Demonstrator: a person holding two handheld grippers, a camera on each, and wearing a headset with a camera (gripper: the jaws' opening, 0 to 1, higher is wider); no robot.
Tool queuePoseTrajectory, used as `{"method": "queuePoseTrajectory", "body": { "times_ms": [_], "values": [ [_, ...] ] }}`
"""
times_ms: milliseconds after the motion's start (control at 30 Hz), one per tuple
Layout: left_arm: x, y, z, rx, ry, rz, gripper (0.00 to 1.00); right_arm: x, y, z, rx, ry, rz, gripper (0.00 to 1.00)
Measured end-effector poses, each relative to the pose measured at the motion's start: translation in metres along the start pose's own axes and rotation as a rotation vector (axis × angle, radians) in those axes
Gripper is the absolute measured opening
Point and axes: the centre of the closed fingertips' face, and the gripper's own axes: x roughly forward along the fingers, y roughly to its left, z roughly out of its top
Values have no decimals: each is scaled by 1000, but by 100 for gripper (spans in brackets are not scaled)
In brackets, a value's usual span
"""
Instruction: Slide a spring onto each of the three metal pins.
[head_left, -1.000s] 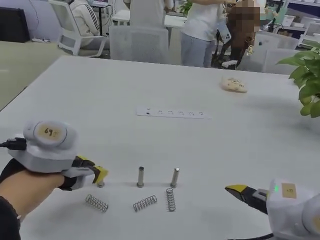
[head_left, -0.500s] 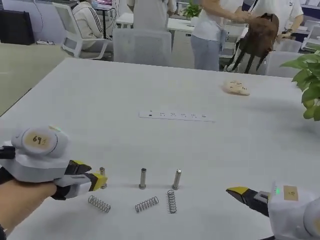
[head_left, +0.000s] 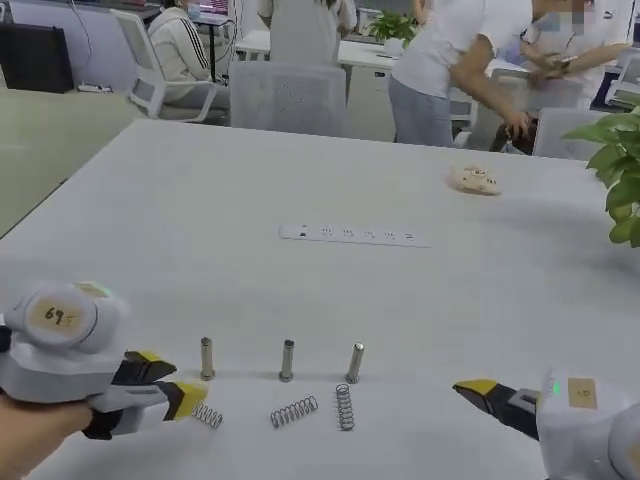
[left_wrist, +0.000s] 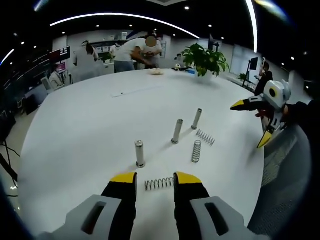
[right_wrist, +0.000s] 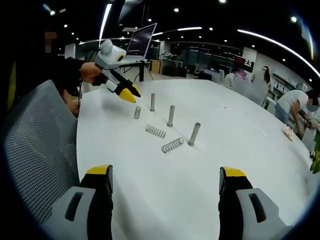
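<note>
Pulled back from the leftmost upright metal pin (head_left: 207, 358), the left gripper (left_wrist: 155, 177) hovers, jaws narrowly parted, at a small coiled steel spring (left_wrist: 159, 183) lying on the white table (head_left: 300, 180). The right gripper (right_wrist: 165, 172) gapes wide.

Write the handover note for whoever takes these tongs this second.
Left tongs: open, empty, tips close to the leftmost coiled steel spring.
Right tongs: open wide, empty, off to the right of the parts.
Three upright silver metal pins stand in a row on the white table, all bare. The middle spring and right spring lie in front of them.
Done: nothing. Left: all three springs onto pins.
</note>
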Motion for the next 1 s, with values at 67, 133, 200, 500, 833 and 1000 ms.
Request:
{"method": "queuePoseTrajectory", "body": {
  "times_ms": [67, 133, 200, 500, 833, 1000],
  "values": [
    [1, -1, -4, 6, 8, -19, 23, 0, 0, 0, 1, 2, 1, 87],
    [3, -4, -6, 16, 17, -46, 24, 1, 1, -1, 0, 5, 3, 87],
    [3, -6, -9, 29, 25, -67, 24, 1, 1, -1, 0, 6, 3, 87],
    [10, -9, -13, 78, 40, -122, 32, 1, 0, -3, 6, 14, -1, 87],
    [23, -20, -13, 141, 74, -184, 37, -1, -3, -3, 15, 14, -11, 86],
    [29, -23, -15, 168, 99, -202, 37, -1, -4, -4, 19, 13, -12, 86]
  ]
}}
